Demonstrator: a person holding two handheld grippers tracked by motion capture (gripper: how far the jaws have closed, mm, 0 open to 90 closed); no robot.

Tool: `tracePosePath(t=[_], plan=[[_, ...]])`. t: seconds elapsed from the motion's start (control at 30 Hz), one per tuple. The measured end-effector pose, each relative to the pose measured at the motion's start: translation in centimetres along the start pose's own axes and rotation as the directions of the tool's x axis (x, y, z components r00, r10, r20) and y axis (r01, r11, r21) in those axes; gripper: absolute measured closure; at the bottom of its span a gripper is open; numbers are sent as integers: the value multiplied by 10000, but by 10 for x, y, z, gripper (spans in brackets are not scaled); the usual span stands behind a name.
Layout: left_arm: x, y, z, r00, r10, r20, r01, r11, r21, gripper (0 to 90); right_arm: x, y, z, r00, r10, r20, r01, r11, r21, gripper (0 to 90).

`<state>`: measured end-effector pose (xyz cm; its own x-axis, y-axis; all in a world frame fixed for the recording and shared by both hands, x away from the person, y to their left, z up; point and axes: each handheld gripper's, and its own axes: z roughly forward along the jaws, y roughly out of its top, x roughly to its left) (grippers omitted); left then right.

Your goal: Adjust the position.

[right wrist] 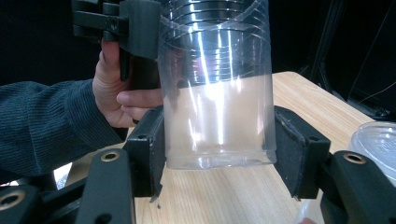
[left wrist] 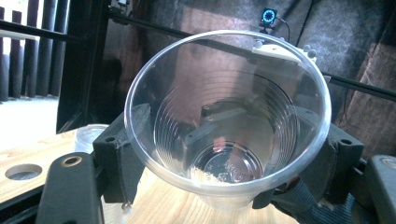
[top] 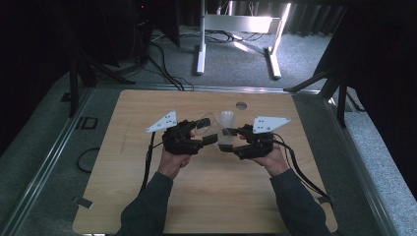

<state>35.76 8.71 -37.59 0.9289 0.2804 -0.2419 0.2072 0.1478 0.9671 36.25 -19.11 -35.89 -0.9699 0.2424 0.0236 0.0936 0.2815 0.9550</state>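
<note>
While both hands are held over the middle of the wooden table, the two grippers meet at a stack of clear plastic cups. The right gripper is closed on the lower part of the stack: its two black pads press against the cup wall on both sides, near the flat base. The left gripper holds the rim end of a clear cup, with its jaws closed on the rim at both sides; the left gripper view looks straight into the open mouth of this cup. In the right gripper view the base of the stack is lifted a little above the table. Another clear cup is near, at the right edge of the right gripper view.
</note>
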Motion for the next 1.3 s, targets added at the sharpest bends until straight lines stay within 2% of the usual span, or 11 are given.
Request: tracePosePath(t=[0.5,1.3], plan=[[-2,0,2,10000,-47,-26,46,9998,-194,265,-1,-1,1,10000,-3,-32,3,9999,129,412],[0,3,-5,9999,-23,-151,17,9993,-364,301,-1,-1,1,10000,59,19,-60,9991,412,339]])
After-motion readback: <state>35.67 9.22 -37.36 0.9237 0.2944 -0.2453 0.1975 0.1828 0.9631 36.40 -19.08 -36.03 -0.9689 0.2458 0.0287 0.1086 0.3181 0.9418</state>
